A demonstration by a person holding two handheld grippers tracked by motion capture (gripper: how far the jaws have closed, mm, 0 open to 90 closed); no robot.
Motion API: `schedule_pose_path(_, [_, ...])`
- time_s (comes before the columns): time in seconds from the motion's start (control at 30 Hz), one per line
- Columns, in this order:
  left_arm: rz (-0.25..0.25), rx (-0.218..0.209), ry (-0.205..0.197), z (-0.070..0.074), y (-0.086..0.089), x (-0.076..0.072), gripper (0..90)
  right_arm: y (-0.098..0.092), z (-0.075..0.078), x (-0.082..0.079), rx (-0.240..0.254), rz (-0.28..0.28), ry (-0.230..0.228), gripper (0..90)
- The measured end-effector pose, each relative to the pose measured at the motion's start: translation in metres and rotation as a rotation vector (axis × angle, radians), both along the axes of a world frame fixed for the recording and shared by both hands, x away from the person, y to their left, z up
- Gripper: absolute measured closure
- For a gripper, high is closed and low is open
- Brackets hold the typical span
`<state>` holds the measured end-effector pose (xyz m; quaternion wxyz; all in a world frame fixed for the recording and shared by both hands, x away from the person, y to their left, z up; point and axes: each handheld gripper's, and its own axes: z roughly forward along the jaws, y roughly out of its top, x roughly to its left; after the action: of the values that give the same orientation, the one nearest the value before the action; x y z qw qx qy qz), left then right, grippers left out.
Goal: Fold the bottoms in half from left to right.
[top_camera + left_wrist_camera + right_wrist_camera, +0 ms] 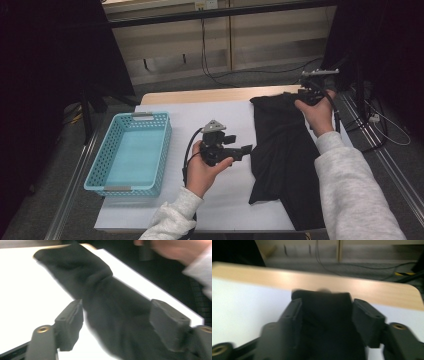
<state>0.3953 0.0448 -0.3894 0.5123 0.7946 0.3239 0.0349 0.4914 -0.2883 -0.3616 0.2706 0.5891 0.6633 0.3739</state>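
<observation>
Step in hand: folding a black garment (285, 155) on the surface; judging by the tidy long strip it now forms, a fold looks just laid and both grippers stand off the cloth.
Garment: it lies flat on the white sheet (220, 120), right of the blue basket (131, 152), running from the sheet's far edge to its near edge; its material and kind are too dark to tell.
Left gripper: the left gripper (244, 150) sits just beside the garment's left edge, about halfway along it, pointing at the cloth. In the left gripper view its jaws stand apart, with the garment (105, 305) ahead of and between them but the fingers (71, 322) not pressing on it.
Right gripper: the right gripper (312, 92) is at the garment's far right corner, held in the right hand (317, 112). In the right gripper view its jaws are apart, the garment's far end (324, 305) lying between the fingers (367, 317) without being pinched.
Next move: probably another fold, or lifting the strip toward the basket; either way each gripper would need to drop onto an edge and close on cloth only, not on the sheet beneath.
Basket: empty, perforated sides, well apart from the garment, on the left part of the sheet.
Surface: a light wooden top (200, 95) covered mostly by the white sheet, bare wood showing beyond the garment's far end.
Room: dim; beyond the garment, pale cabinet fronts (260, 35) and black cables on a grey floor.
</observation>
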Motion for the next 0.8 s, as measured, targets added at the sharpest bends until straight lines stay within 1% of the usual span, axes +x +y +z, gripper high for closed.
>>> schedule_pose_path(0.03, [0.006,0.024,-0.003,-0.005,0.004,0.002,22.9,0.002,-0.007,-0.004,-0.011,0.019,0.01,38.7])
schedule_pose_path(0.1, [0.009,0.047,0.003,-0.015,0.011,0.004,21.3,0.005,-0.02,-0.015,0.009,0.064,0.031,33.4])
schedule_pose_path(0.13, [0.009,0.06,0.003,-0.018,0.014,0.004,20.5,0.007,-0.026,-0.021,0.014,0.083,0.042,32.9])
schedule_pose_path(0.17, [0.012,0.069,0.008,-0.022,0.018,0.004,20.1,0.009,-0.032,-0.028,0.001,0.099,0.052,32.1])
schedule_pose_path(0.2, [0.019,0.076,0.008,-0.024,0.021,0.004,20.1,0.012,-0.038,-0.035,-0.03,0.122,0.065,30.7])
schedule_pose_path(0.23, [0.024,0.083,0.006,-0.027,0.025,0.004,19.5,0.014,-0.043,-0.043,-0.045,0.141,0.069,30.1])
schedule_pose_path(0.27, [0.026,0.092,0.007,-0.029,0.028,0.004,19.3,0.015,-0.048,-0.051,-0.041,0.154,0.073,29.3])
schedule_pose_path(0.3, [0.03,0.089,0.011,-0.031,0.031,0.003,18.9,0.016,-0.052,-0.059,-0.036,0.173,0.076,28.9])
schedule_pose_path(0.33, [0.036,0.104,0.009,-0.033,0.033,0.004,18.6,0.017,-0.055,-0.066,-0.023,0.182,0.076,28.3])
schedule_pose_path(0.37, [0.035,0.117,0.007,-0.035,0.034,0.004,18.5,0.019,-0.059,-0.075,-0.025,0.186,0.067,26.7])
schedule_pose_path(0.4, [0.039,0.124,0.007,-0.035,0.035,0.004,18.3,0.021,-0.06,-0.08,-0.04,0.195,0.071,25.9])
schedule_pose_path(0.43, [0.042,0.119,0.004,-0.036,0.036,0.004,17.9,0.024,-0.062,-0.087,-0.056,0.206,0.072,25.1])
schedule_pose_path(0.47, [0.042,0.125,0.0,-0.036,0.037,0.004,17.9,0.027,-0.065,-0.095,-0.057,0.211,0.061,24.2])
schedule_pose_path(0.5, [0.042,0.134,-0.002,-0.036,0.038,0.004,17.8,0.029,-0.068,-0.101,-0.068,0.217,0.061,22.9])
schedule_pose_path(0.53, [0.042,0.132,0.0,-0.037,0.039,0.004,17.5,0.031,-0.069,-0.105,-0.077,0.22,0.064,21.2])
schedule_pose_path(0.6, [0.044,0.129,0.004,-0.038,0.041,0.003,17.3,0.034,-0.074,-0.116,-0.059,0.227,0.068,22.0])
schedule_pose_path(0.63, [0.043,0.141,0.0,-0.038,0.041,0.003,17.2,0.035,-0.076,-0.122,-0.049,0.227,0.068,22.2])
schedule_pose_path(0.7, [0.044,0.143,0.006,-0.041,0.042,0.002,17.1,0.036,-0.079,-0.128,-0.039,0.226,0.074,23.9])
schedule_pose_path(0.77, [0.045,0.156,0.004,-0.042,0.042,0.002,16.8,0.039,-0.081,-0.133,-0.052,0.234,0.094,25.3])
schedule_pose_path(0.8, [0.047,0.161,0.003,-0.042,0.042,0.001,16.6,0.039,-0.081,-0.135,-0.061,0.241,0.095,27.7])
